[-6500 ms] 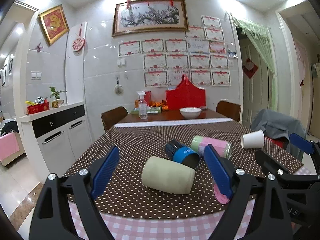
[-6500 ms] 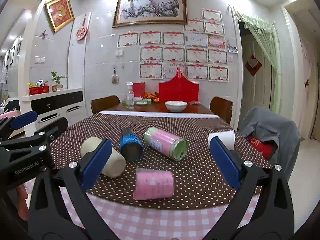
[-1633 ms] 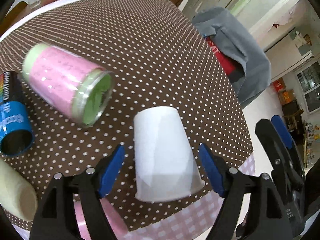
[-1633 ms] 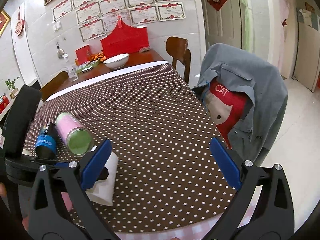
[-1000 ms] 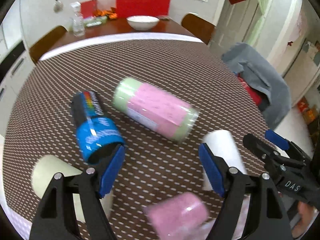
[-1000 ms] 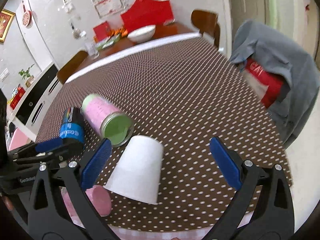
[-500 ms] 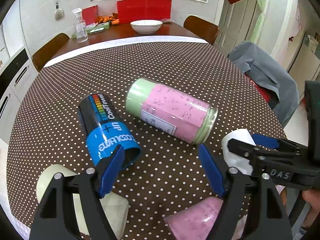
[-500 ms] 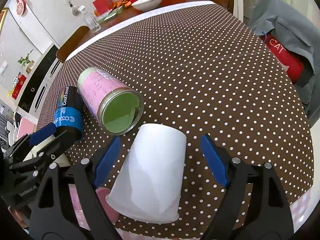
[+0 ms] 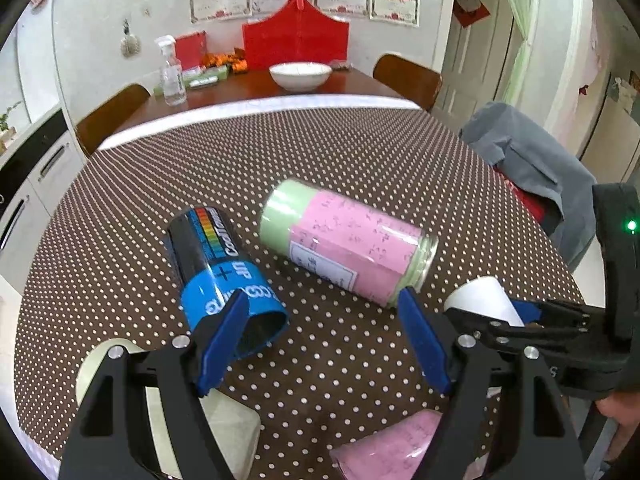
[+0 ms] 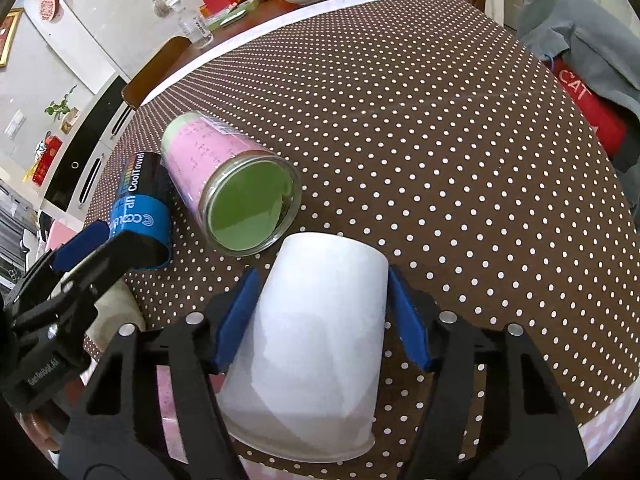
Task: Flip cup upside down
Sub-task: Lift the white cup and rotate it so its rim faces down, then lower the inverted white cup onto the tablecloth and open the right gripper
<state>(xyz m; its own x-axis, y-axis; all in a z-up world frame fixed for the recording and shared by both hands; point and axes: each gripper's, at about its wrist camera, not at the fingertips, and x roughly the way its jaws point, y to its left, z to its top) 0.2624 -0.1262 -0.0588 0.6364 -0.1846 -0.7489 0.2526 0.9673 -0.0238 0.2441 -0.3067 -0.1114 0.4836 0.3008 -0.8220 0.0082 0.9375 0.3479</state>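
Observation:
The white paper cup [image 10: 320, 344] stands upside down, closed base up and wide rim on the dotted cloth, near the table's front edge. My right gripper [image 10: 320, 312] has its blue pads against both sides of the cup. In the left wrist view the cup [image 9: 478, 300] peeks out behind the right gripper's fingers [image 9: 520, 312]. My left gripper [image 9: 320, 344] is open and empty above the cloth, between the blue-black can [image 9: 224, 276] and the pink-green jar [image 9: 344, 244].
All lying on their sides: the jar [image 10: 236, 184], the can [image 10: 140, 208], a cream cup [image 9: 168, 412], a pink cup [image 9: 392, 452]. A grey jacket on a chair [image 10: 580, 44] is right. A white bowl [image 9: 300, 76] sits far back.
My right gripper has narrowed from wide open onto the white cup. My left gripper has let go of the cup, pulled back left and stayed open.

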